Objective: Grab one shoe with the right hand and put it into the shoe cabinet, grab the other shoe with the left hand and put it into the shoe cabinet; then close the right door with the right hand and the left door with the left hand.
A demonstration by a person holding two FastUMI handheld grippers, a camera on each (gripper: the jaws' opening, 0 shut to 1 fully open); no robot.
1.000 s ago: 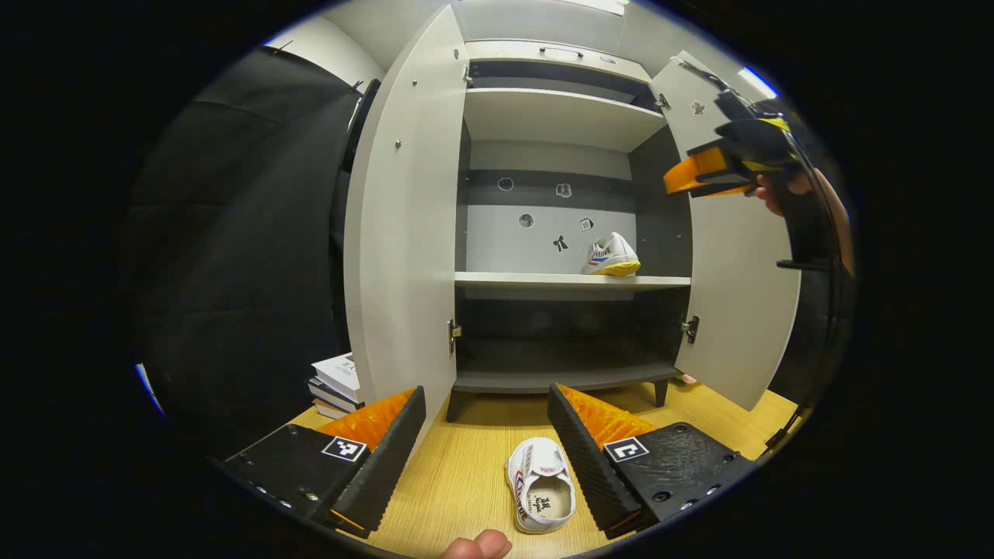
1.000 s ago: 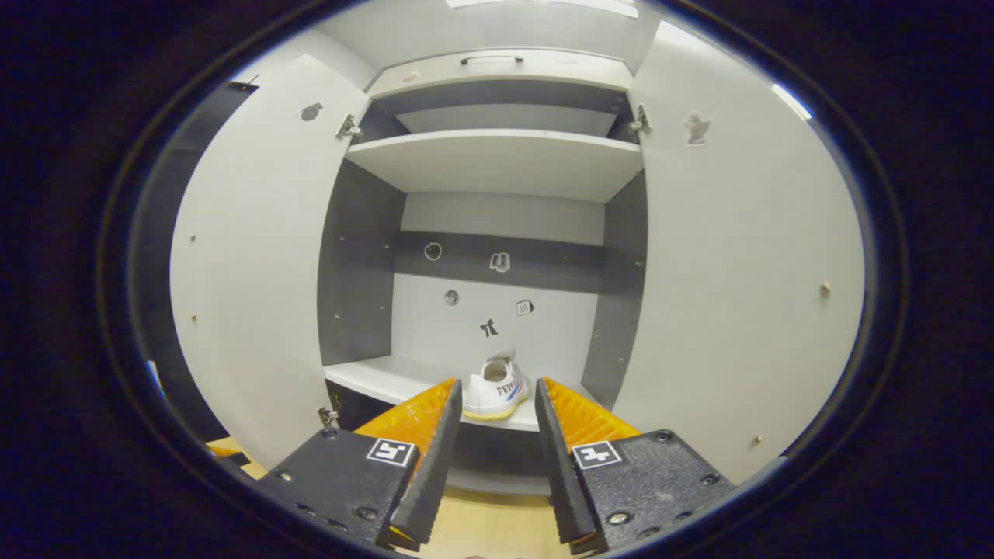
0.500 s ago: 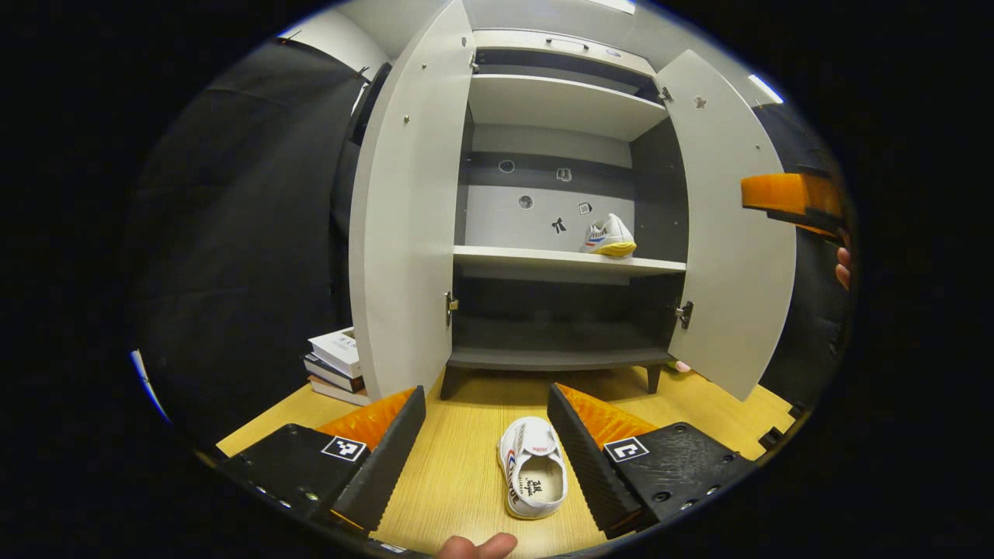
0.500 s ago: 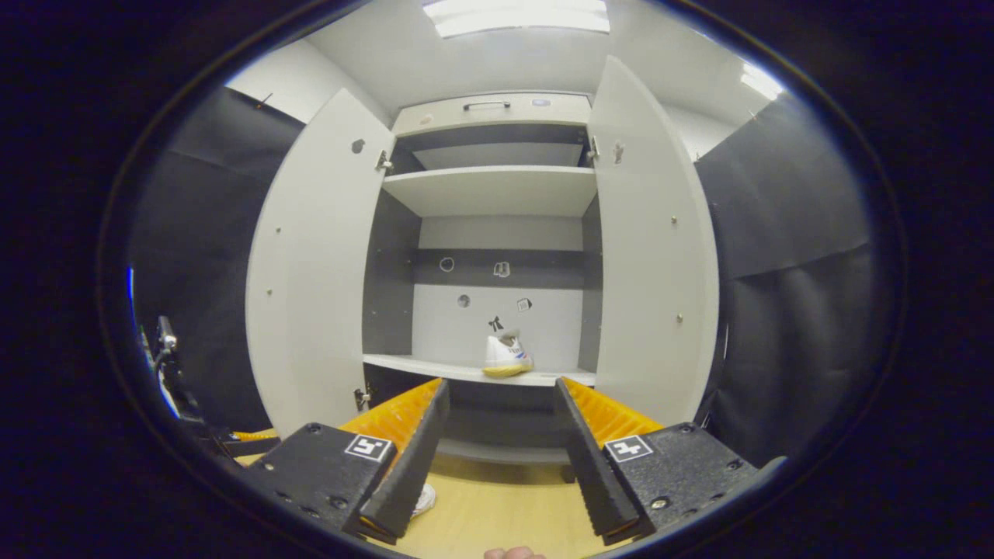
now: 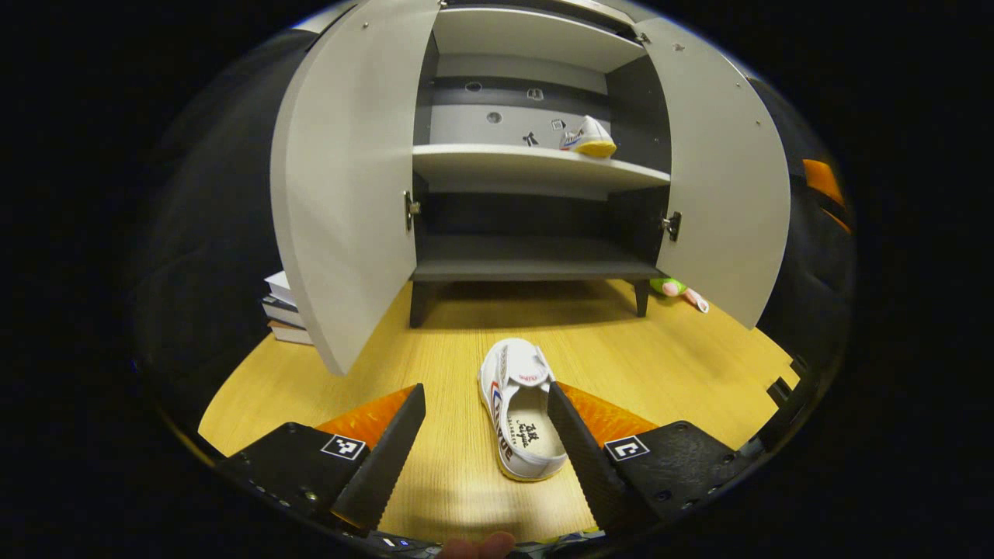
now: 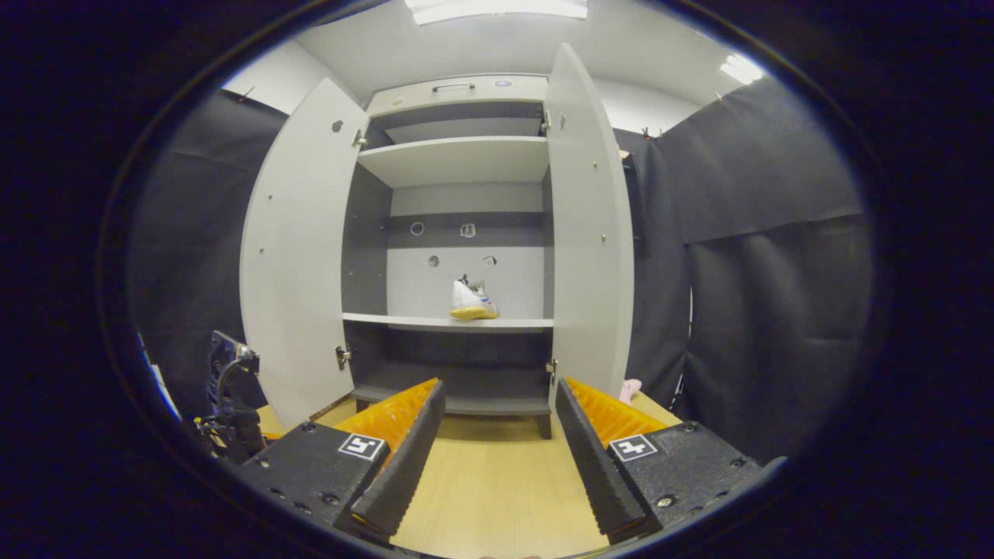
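A white shoe [image 5: 519, 409] lies on the wooden floor, toe toward the cabinet, between the open fingers of my left gripper [image 5: 485, 439], which hovers above it. The other white shoe [image 5: 588, 138] with a yellow sole stands on the middle shelf [image 5: 497, 163] at the right; the right gripper view also shows this shoe [image 6: 470, 301]. My right gripper [image 6: 497, 442] is open and holds nothing, well back from the shoe cabinet [image 6: 454, 233]. Both doors stand open: the left door [image 5: 345, 178] and the right door [image 5: 726, 186].
A stack of books [image 5: 283, 310] lies on the floor left of the cabinet. A small green and pink toy [image 5: 679, 291] lies by the cabinet's right leg. Black cloth walls flank the cabinet. In the right gripper view, dark equipment [image 6: 225, 404] sits at the left.
My left gripper has tilted down toward the floor shoe, which now sits between its fingers. My right gripper has drawn farther back from the cabinet and swung right.
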